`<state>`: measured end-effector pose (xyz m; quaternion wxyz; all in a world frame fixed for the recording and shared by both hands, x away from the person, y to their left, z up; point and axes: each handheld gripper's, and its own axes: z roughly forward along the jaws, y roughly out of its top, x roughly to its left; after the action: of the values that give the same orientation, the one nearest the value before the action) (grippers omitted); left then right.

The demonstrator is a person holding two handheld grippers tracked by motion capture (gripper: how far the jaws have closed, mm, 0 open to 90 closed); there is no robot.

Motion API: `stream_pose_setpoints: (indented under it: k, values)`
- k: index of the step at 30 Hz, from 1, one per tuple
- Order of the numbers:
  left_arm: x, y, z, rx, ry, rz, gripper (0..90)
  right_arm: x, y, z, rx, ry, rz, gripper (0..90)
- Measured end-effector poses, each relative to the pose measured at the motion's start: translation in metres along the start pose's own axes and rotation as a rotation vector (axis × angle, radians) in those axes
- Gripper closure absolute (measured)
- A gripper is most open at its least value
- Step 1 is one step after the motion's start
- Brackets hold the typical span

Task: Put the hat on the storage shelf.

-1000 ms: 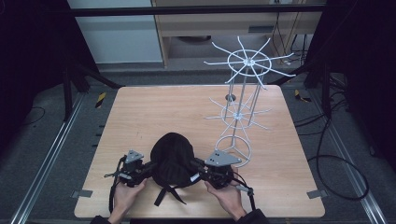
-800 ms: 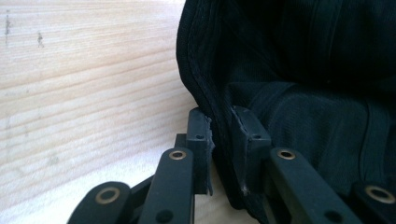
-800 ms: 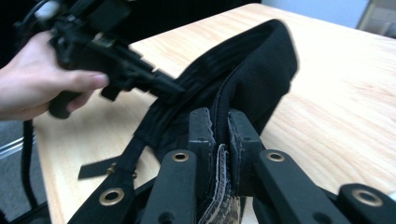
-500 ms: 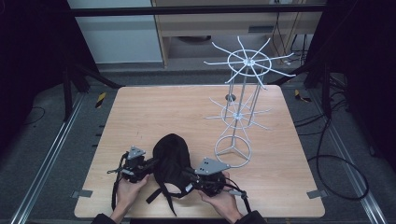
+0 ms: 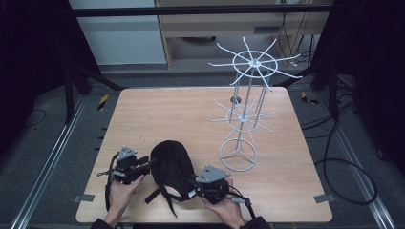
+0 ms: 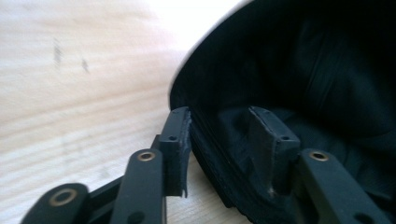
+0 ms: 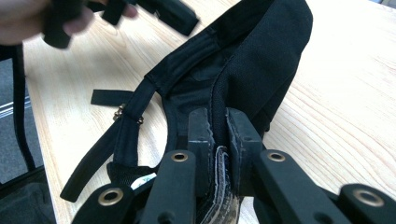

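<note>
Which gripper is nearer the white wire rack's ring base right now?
Right. The right gripper sits just near-left of the ring base, clamped on the black cap; the left gripper is beyond the cap, at its far side.

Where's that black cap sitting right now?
In the high view the black cap is at the table's near edge, between the left hand-held gripper and the right hand-held gripper, just left of the white wire rack's ring base.
</note>
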<state>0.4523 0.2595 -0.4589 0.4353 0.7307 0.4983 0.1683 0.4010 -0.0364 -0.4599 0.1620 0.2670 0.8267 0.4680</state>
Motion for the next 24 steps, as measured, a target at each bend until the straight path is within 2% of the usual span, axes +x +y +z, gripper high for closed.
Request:
stream_pose_setpoints:
  k: [2, 5, 10, 16, 18, 24]
  values:
    - [-0.005, 0.005, -0.010, -0.035, -0.035, -0.003, 54.0, 0.000, -0.001, 0.000, 0.000, 0.000, 0.001, 81.4]
    - [-0.014, 0.009, -0.015, -0.052, -0.073, -0.005, 51.5, 0.001, -0.001, 0.001, -0.003, 0.000, 0.000, 81.1]
    - [-0.035, 0.014, -0.018, -0.072, -0.128, 0.020, 46.8, 0.000, -0.002, 0.001, -0.006, 0.006, 0.008, 80.3]
    - [-0.059, 0.020, -0.014, -0.067, -0.188, 0.045, 43.9, 0.001, -0.003, 0.001, -0.008, 0.008, 0.010, 79.9]
    - [-0.063, 0.021, -0.012, -0.062, -0.193, 0.060, 43.1, 0.001, -0.003, 0.001, -0.008, 0.010, 0.012, 79.7]
    - [-0.077, 0.023, -0.002, -0.045, -0.221, 0.070, 42.8, 0.002, -0.003, 0.002, -0.010, 0.017, 0.009, 79.4]
